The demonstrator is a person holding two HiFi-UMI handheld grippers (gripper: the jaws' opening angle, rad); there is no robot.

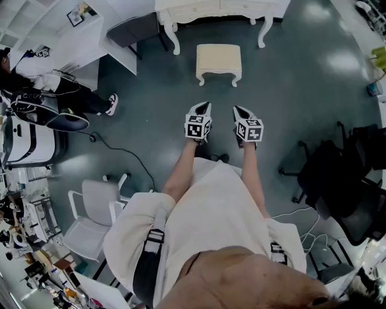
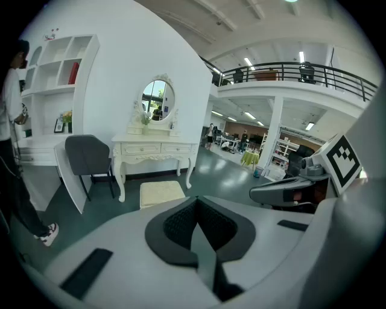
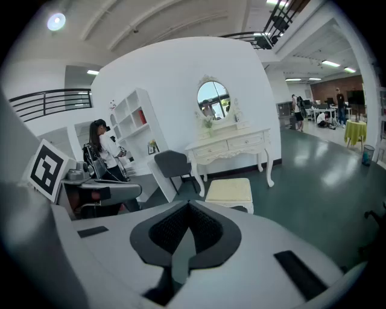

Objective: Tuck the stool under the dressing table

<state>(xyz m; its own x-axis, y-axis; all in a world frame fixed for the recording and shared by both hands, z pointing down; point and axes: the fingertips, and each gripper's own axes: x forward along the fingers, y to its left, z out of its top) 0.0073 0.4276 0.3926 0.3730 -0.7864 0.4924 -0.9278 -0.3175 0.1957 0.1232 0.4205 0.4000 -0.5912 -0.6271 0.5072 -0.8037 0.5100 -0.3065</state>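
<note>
A cream stool (image 1: 218, 61) with carved white legs stands on the dark floor in front of the white dressing table (image 1: 220, 11), a gap apart from it. The stool (image 2: 160, 193) lies beyond my left jaws in the left gripper view, with the table (image 2: 154, 151) and its oval mirror (image 2: 158, 100) behind. The right gripper view also has the stool (image 3: 229, 191) and table (image 3: 232, 148). My left gripper (image 1: 201, 109) and right gripper (image 1: 242, 113) hover side by side short of the stool, both shut and empty.
A grey chair (image 1: 135, 29) stands left of the dressing table beside a white shelf unit (image 1: 78, 36). A person (image 1: 42, 90) is at the far left. A white chair (image 1: 96, 217) is at lower left, black office chairs (image 1: 344, 181) at right. A cable (image 1: 129, 154) runs over the floor.
</note>
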